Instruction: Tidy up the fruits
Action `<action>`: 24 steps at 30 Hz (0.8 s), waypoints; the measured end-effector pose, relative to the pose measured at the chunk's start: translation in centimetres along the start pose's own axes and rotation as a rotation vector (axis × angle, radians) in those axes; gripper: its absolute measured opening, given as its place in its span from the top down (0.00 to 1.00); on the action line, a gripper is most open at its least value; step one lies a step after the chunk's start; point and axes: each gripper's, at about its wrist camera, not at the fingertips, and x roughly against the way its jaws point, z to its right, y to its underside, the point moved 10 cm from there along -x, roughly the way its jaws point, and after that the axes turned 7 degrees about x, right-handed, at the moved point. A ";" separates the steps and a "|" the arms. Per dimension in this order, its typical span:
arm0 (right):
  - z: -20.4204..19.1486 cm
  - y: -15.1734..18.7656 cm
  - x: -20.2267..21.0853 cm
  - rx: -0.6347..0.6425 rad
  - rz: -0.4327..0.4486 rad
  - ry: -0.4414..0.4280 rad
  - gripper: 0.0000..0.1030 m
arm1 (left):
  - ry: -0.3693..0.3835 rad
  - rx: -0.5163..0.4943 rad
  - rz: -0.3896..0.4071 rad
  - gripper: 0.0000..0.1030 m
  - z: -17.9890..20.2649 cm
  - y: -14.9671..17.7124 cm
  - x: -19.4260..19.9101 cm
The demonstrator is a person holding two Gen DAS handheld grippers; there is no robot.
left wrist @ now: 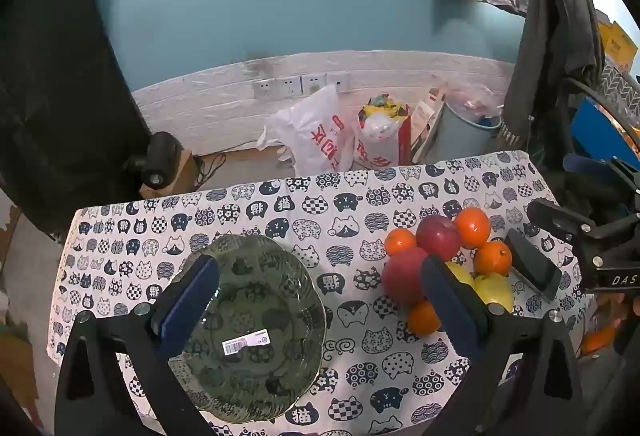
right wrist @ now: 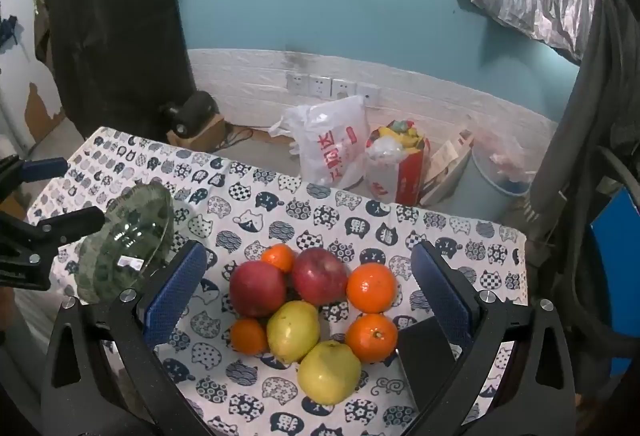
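- The letters "DAS" are read in white on the black body of the right claw (left wrist: pixel 532 260), seen at the right edge of the left wrist view.
- A white barcode sticker (left wrist: pixel 245 342) is seen on the glass plate (left wrist: pixel 280 268); its print is too small to be read.
- Red characters are printed on a white plastic bag (right wrist: pixel 334 146) on the floor beyond the table; they cannot be read with certainty.
- The table (right wrist: pixel 460 248) is covered by a white cloth printed with dark blue cat faces.
- The plate is of greenish transparent glass, round, with a ribbed, scalloped rim.
- Nine fruits are counted in one cluster on the cloth, to the right of the plate: two red apples (right wrist: pixel 319 275), five oranges (right wrist: pixel 371 287) and two smooth yellow-green fruits (right wrist: pixel 328 372).
- The left claw (left wrist: pixel 320 312) is held wide open above the plate and nothing is gripped; its pads are blue and textured.
- The right claw (right wrist: pixel 316 296) is likewise spread wide over the fruit cluster, with nothing held.
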 end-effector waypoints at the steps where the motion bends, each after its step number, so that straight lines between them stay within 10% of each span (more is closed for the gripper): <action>1: 0.0 -0.1 0.0 0.002 0.006 -0.001 0.03 | 0.002 0.000 -0.002 0.01 0.0 0.0 0.0; 24: -1.3 0.1 0.2 0.061 0.007 -0.019 0.03 | 0.016 -0.011 0.003 0.02 0.5 -0.2 0.4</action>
